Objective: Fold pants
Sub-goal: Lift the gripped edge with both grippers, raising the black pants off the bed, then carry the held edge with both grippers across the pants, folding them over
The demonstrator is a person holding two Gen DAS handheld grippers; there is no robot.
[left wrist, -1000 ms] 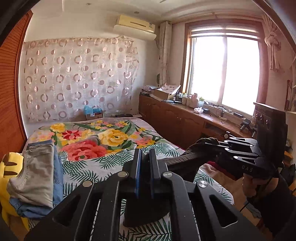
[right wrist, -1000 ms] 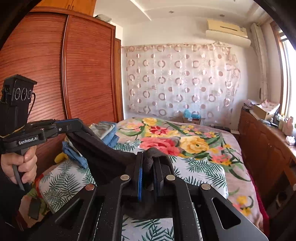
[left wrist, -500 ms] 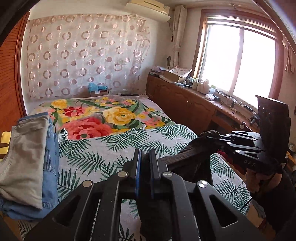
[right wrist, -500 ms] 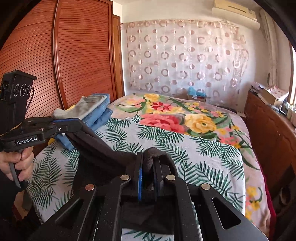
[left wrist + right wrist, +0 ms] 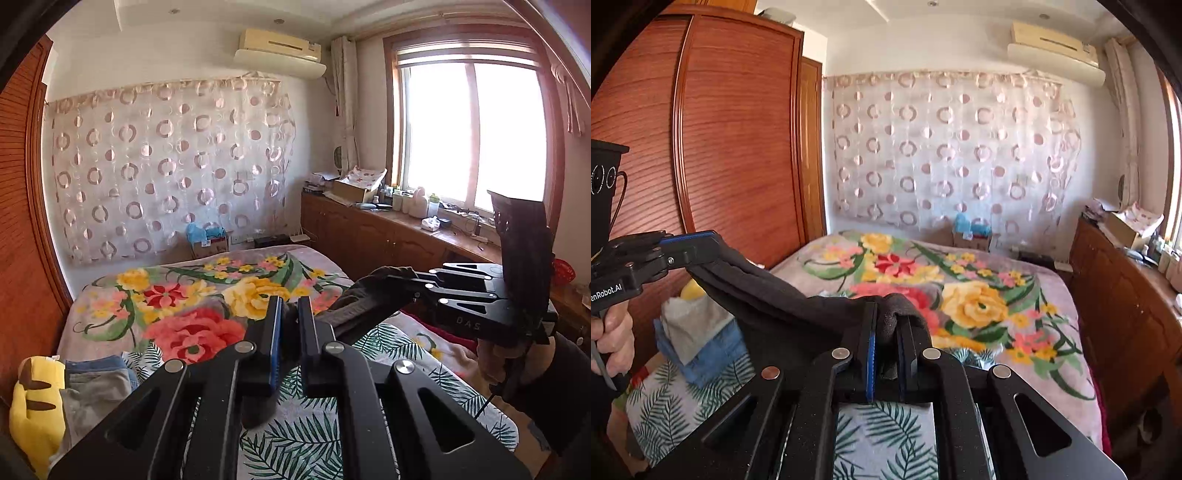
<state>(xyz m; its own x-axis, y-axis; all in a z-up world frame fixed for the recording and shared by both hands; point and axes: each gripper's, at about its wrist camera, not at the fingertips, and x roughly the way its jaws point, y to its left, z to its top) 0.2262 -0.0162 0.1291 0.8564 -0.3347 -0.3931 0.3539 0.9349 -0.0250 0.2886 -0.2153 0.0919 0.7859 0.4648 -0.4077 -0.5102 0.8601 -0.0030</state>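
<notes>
Left wrist view: items run from the wardrobe side across to the window side.
Yellow plush toy (image 5: 35, 410): at the bed's near left corner, touching the folded pile beside it.
Folded clothes (image 5: 98, 387): a grey garment on top of blue denim, lying on the bed just right of the toy.
Bed (image 5: 177, 291): covered by a spread with large red and yellow flowers at the far end and green palm fronds nearer the camera.
Left gripper (image 5: 289, 314): fingers pressed together on a fold of the dark pants (image 5: 354, 310), which show between the blue pads.
Pants, position: held in the air above the bed, stretched as a band from the left gripper across to the right gripper (image 5: 400, 286).
Right gripper, from this side: black fingers clamped over the other end of the cloth, gripped by a hand (image 5: 508, 358) at the frame's right edge.
Cabinet (image 5: 369, 240): a wooden run under the window (image 5: 469, 136), its top crowded with bottles and boxes.

Right wrist view: same order, left to right.
Left gripper (image 5: 701, 243): at the far left, closed on the pants' edge, held by a hand (image 5: 611, 339).
Wardrobe (image 5: 738, 147): reddish slatted doors behind it.
Folded clothes (image 5: 698, 332): grey over blue, showing under the hanging cloth.
Pants (image 5: 783, 299): sag slightly between the two claws, clear of the bedspread.
Right gripper (image 5: 888, 332): pinching a bunched fold of the dark fabric between its pads.
Curtain (image 5: 942, 155): sheer, with a ring pattern, on the far wall.
</notes>
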